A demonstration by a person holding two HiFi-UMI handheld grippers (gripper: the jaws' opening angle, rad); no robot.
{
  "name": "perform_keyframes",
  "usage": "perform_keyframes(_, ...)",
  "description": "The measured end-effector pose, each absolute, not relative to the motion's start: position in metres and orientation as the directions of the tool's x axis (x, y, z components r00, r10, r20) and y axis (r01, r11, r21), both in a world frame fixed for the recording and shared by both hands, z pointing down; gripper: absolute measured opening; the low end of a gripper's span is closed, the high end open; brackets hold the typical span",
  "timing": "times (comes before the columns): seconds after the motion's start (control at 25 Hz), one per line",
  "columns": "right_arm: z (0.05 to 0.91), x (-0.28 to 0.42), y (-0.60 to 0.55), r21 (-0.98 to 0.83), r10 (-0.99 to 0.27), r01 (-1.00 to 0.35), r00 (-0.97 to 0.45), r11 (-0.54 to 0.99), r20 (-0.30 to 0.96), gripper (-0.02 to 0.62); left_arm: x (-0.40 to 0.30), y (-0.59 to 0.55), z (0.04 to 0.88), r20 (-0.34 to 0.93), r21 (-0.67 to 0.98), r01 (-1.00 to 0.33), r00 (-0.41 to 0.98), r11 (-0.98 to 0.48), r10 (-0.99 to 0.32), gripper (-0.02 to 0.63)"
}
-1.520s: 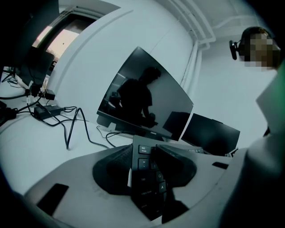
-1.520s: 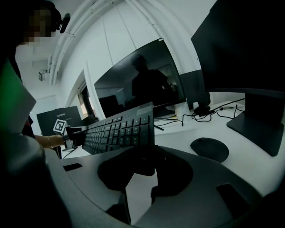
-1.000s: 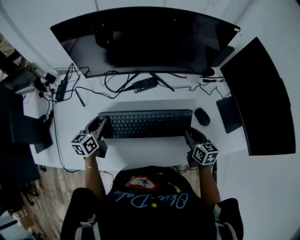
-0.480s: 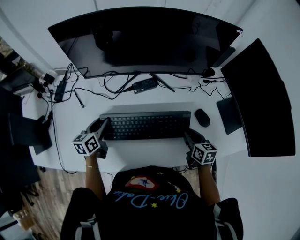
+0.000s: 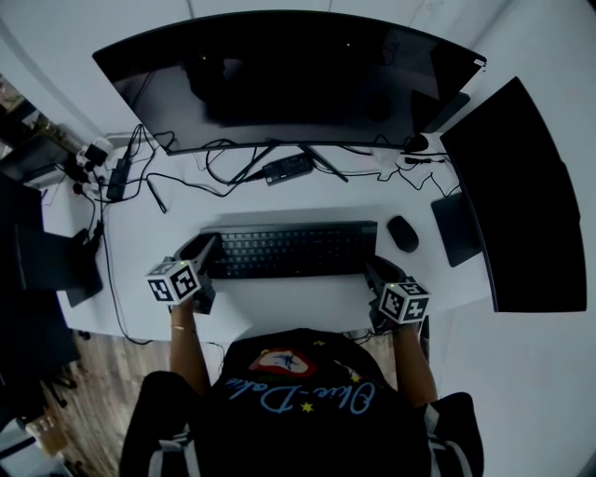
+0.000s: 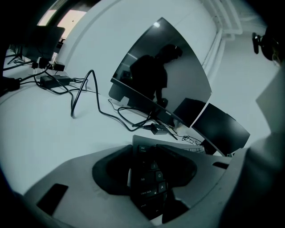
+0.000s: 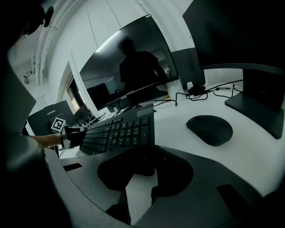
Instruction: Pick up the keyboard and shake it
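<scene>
Nearest you, your dark shirt (image 5: 298,401) fills the bottom of the head view, with wooden floor (image 5: 88,373) at its left; beyond it runs the white desk (image 5: 279,303). Your left gripper (image 5: 207,247) is clamped on the left end of the black keyboard (image 5: 291,249); your right gripper (image 5: 375,270) is clamped on its right end. The keyboard lies level across the front of the desk, low over the surface; whether it touches cannot be told. A black mouse (image 5: 402,233) sits near its right end. Farther back, loose black cables (image 5: 223,172) and a small black box (image 5: 287,169) trail under a wide curved monitor (image 5: 289,79), unlit; a second monitor (image 5: 521,196) stands at the right; white walls (image 5: 93,28) close the room. Against a second ago, the keyboard looks slightly smaller and lower; the shadow strip behind it is narrower; both grippers sit a little closer in.
</scene>
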State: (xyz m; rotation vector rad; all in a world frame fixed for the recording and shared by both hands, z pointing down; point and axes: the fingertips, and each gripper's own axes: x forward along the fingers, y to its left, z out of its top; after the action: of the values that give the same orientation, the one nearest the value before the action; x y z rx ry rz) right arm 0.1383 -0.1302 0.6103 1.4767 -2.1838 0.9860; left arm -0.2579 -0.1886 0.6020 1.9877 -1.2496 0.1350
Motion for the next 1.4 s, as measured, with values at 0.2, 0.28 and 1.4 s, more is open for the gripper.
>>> perform_keyframes(0.2, 0.616, 0.137, -0.129, -0.367, -0.668, -0.905, -0.41, 0.214, 0.621, 0.087, -0.258, -0.189, 0.607, 0.476, 0.547, -0.809, 0.511, -0.215, -0.716, 0.153)
perform_keyframes(0.28, 0.618, 0.138, -0.129, -0.368, -0.663, -0.906, -0.407, 0.208, 0.628, 0.087, -0.258, -0.19, 0.609, 0.483, 0.544, -0.813, 0.507, -0.209, -0.714, 0.153)
perform_keyframes(1.4, 0.638, 0.142, -0.133, -0.343, -0.622, -0.925, -0.368, 0.166, 0.691, 0.09, -0.253, -0.196, 0.634, 0.587, 0.477, -0.867, 0.436, -0.144, -0.682, 0.16)
